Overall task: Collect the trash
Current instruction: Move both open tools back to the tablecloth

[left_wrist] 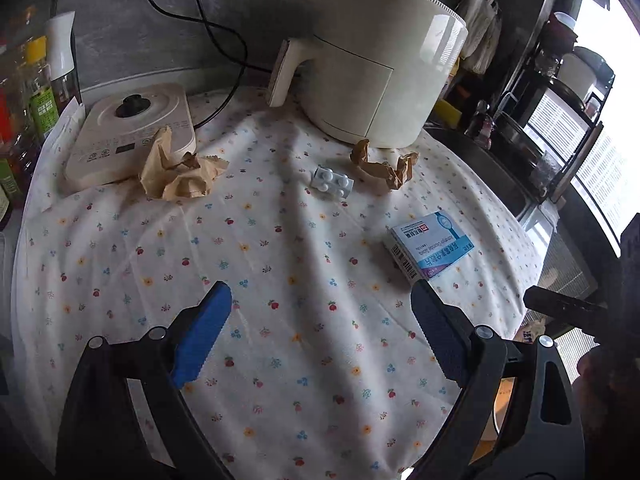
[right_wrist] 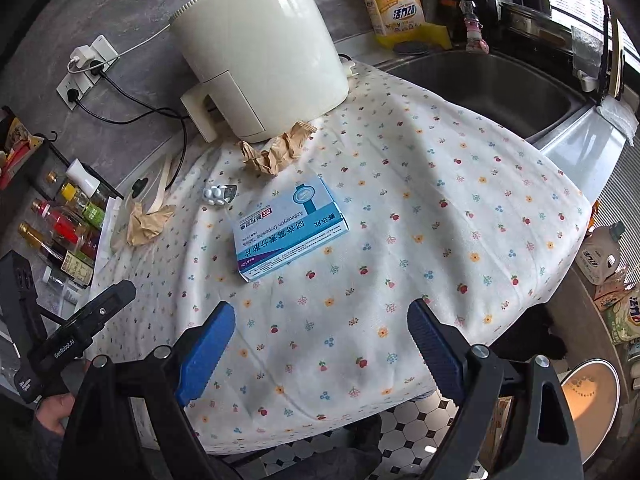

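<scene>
Blue-padded, both the left gripper [left_wrist: 322, 300] and right gripper [right_wrist: 320, 320] gape empty — nothing collected yet — the medicine box [right_wrist: 289, 229] looks nearest to seize.

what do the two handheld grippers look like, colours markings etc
Both look alike: the left gripper and right gripper have matte black plastic linkage frames with silver round rivets at the pivots, and blue ribbed rubber fingers. Seen from the right wrist camera, the left unit's black body carries white "GenRobot.AI" lettering. No cables or sleeves are clearly visible.
</scene>
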Available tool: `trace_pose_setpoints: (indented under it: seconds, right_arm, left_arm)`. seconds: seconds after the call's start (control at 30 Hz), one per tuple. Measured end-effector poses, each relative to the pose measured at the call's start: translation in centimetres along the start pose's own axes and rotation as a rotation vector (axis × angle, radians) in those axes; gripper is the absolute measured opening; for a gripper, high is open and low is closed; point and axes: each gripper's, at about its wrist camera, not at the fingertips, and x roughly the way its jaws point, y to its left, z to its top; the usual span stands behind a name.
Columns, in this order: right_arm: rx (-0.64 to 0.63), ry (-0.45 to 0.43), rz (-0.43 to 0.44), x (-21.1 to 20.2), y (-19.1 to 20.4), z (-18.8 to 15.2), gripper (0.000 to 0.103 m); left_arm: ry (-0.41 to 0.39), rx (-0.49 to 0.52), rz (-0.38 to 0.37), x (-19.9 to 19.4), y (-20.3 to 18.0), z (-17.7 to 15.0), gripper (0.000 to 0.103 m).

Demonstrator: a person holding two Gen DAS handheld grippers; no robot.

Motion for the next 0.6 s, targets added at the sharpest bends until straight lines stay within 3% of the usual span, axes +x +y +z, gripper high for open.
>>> trace_pose_setpoints:
  seconds: [0.27, 0.6]
  right_arm:
    - [-0.042, 0.068, 0.013, 5.0, 3.9, 3.0, 0.092]
    - [0.011, 0.124, -0.020, 9.6, 4.5, 5.8, 0.095]
  left_arm:
    - [-0.027, -0.051, 0.031, -0.7, 4.3, 0.8, 0.090]
    - [-0.036, -0.054, 0.029, 0.7, 6.0, 3.2, 0.090]
